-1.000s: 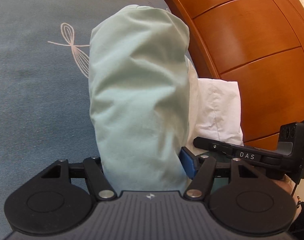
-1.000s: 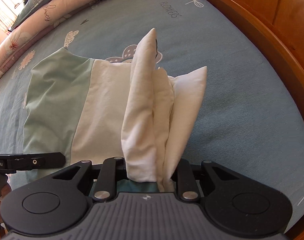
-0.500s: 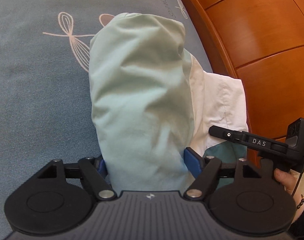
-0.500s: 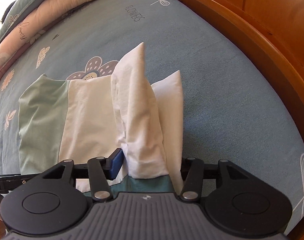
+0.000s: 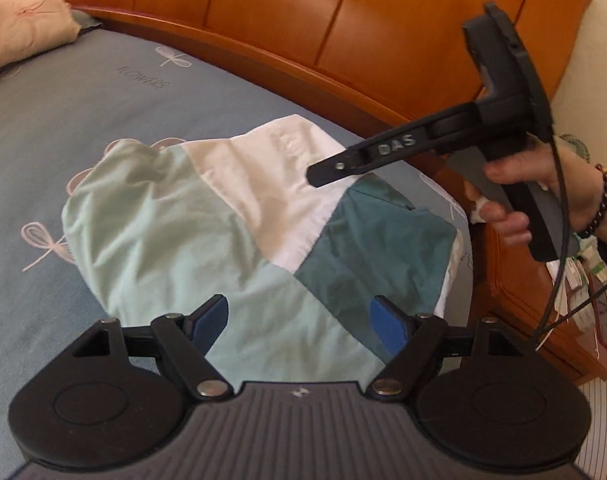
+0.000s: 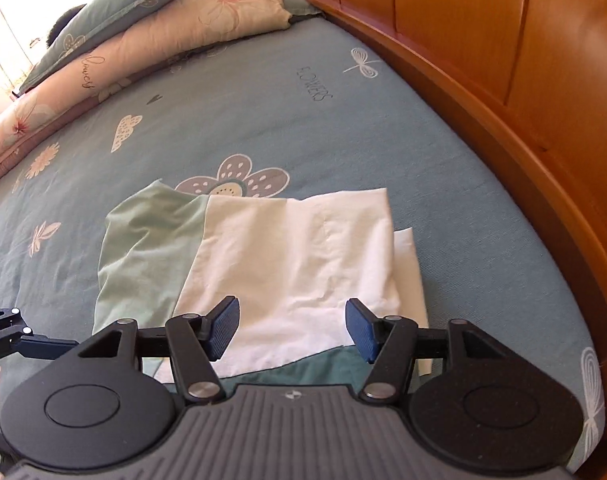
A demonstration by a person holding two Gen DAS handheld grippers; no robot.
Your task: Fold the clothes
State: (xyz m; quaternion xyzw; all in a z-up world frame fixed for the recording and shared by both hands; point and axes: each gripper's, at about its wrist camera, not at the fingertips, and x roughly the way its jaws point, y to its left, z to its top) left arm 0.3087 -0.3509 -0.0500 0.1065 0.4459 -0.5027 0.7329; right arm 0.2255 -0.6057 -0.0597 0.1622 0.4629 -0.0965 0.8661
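A folded garment (image 5: 207, 232) with mint green, white and dark teal panels lies flat on the blue patterned bedsheet (image 5: 43, 128), near the wooden bed frame. My left gripper (image 5: 299, 324) hovers over its near mint edge; its jaws are opening and nothing is pinched between the blue pads (image 5: 211, 322). In the right wrist view the same garment (image 6: 295, 256) shows white and mint. My right gripper (image 6: 292, 329) hangs just above its near edge, jaws opening, and the cloth lies loose below them. A hand (image 5: 543, 184) holds the right gripper (image 5: 363, 156) over the white panel.
The curved wooden bed frame (image 6: 503, 128) runs along the right side. Pillows (image 6: 175, 32) are stacked at the far end of the bed. A bedside unit with small items (image 5: 583, 280) stands beyond the bed's edge. Part of the left gripper (image 6: 7, 332) shows at the left.
Both grippers have let go of the bunched cloth and their jaws have spread. The garment now lies flat on the bed. The left gripper has risen and rolled.
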